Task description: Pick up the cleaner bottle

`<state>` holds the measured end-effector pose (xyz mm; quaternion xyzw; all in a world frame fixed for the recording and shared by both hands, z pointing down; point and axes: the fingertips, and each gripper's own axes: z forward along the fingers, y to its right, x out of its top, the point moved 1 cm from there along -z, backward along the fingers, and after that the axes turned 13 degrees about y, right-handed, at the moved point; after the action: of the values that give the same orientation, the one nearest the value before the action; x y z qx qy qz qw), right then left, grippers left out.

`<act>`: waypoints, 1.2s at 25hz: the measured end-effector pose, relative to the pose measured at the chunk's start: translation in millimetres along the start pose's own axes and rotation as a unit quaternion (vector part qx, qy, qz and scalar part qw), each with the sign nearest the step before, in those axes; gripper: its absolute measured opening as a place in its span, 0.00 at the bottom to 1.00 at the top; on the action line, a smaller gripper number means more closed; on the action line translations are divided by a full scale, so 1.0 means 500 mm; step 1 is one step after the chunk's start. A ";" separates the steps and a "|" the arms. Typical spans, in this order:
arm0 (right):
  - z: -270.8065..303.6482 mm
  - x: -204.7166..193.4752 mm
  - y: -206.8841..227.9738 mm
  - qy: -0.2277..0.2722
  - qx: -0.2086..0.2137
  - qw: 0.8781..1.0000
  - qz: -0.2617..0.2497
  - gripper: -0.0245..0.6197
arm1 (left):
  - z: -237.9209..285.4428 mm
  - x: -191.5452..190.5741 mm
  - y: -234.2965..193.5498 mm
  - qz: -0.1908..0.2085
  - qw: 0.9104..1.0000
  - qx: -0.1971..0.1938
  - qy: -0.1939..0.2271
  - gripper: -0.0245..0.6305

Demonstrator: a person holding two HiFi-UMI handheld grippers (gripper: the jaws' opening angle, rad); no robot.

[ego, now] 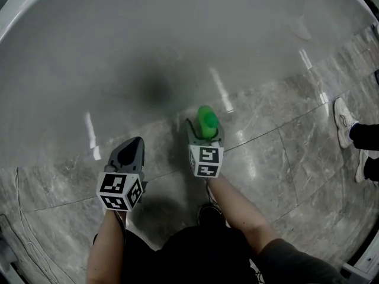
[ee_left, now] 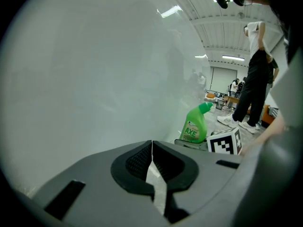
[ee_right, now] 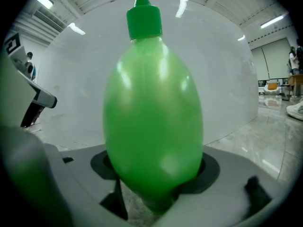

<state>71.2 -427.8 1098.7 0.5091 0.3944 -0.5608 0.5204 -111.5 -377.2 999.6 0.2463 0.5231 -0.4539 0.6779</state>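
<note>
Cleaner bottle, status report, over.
Right gripper shut on the green cleaner bottle, upright. Left gripper shut, empty. Curved white wall just ahead.

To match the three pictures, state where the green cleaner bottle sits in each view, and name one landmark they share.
Head view: cleaner bottle just right of centre, gripped by the right tool.
Left gripper view: lower right of centre, upright, label showing.
Right gripper view: fills the centre, between the jaws.
Shared landmark: the white curved wall behind the bottle.
</note>
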 end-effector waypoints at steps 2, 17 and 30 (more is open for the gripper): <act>0.003 0.002 0.009 -0.004 -0.011 1.000 -0.005 0.52 | -0.003 -0.004 0.000 0.001 1.000 0.002 -0.001 0.06; 0.031 0.005 0.063 -0.035 0.018 0.990 0.135 0.35 | -0.012 -0.012 -0.001 0.001 1.000 0.003 -0.005 0.06; -0.030 0.100 0.042 0.003 0.037 0.949 0.314 0.34 | -0.015 0.008 0.016 -0.033 0.999 -0.010 0.006 0.06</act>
<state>97.4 -425.3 1049.0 0.6276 0.1947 -0.3820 0.6498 -107.8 -368.7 992.3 0.2250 0.5396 -0.4697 0.6615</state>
